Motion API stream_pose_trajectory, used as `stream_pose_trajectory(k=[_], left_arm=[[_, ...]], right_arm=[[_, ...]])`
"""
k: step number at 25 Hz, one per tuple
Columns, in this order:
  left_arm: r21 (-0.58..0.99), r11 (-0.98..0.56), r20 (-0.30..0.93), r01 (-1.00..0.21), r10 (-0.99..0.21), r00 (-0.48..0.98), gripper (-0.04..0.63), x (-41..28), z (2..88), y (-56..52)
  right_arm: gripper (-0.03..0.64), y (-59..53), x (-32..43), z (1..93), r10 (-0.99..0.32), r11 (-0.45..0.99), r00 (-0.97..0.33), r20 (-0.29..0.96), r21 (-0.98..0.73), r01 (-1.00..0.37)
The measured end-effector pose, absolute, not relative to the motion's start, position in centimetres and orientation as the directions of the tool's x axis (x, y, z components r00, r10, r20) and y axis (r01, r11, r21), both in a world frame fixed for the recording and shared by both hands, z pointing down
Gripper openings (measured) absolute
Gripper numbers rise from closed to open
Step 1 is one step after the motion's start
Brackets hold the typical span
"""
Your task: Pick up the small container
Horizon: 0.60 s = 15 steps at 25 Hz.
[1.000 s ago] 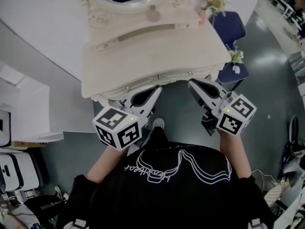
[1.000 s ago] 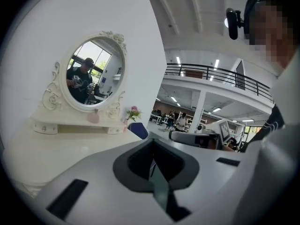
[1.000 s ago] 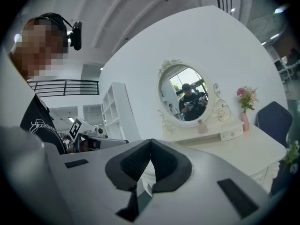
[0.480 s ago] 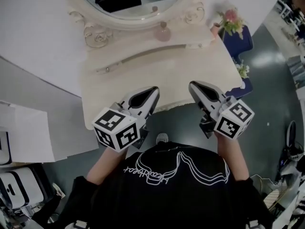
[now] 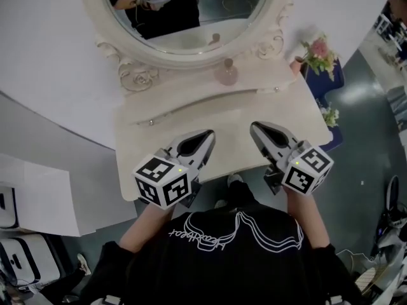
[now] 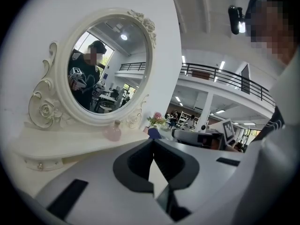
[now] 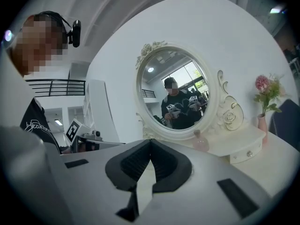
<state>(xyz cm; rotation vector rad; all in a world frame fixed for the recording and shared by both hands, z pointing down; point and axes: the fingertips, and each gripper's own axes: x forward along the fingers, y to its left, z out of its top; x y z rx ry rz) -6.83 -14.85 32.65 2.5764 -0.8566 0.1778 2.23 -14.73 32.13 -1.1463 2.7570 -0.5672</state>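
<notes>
A small pink round container (image 5: 227, 74) stands on the raised shelf of a cream vanity table (image 5: 254, 116), just under the oval mirror (image 5: 191, 11). In the left gripper view the container (image 6: 112, 132) is ahead to the left; in the right gripper view the container (image 7: 201, 143) is ahead to the right. My left gripper (image 5: 208, 134) and right gripper (image 5: 254, 127) hover side by side over the table's front part, well short of the container. Both are shut with nothing between the jaws, the left gripper (image 6: 152, 142) and right gripper (image 7: 150, 142) alike.
A pink vase of flowers (image 5: 318, 53) stands at the shelf's right end, also seen as flowers (image 7: 265, 97). The shelf has small drawers with knobs (image 5: 151, 122). A blue chair (image 5: 334, 81) sits right of the table, and white boxes (image 5: 38, 196) stand to the left.
The view has tilted up, so the mirror and shelf now show fully. Both grippers have moved forward from the table's front edge to over its top, still shut.
</notes>
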Motion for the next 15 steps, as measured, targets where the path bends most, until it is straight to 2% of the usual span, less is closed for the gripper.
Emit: stream_pose_trajectory(k=[15], left_arm=[[0.349,-0.674,0.262,-0.651,-0.597,0.758,0.003,-5.0,33.1,-26.8]], right_arm=[[0.008,-27.8,3.0,32.7,-0.629,0.700,-0.775,0.059,-0.390,-0.598]])
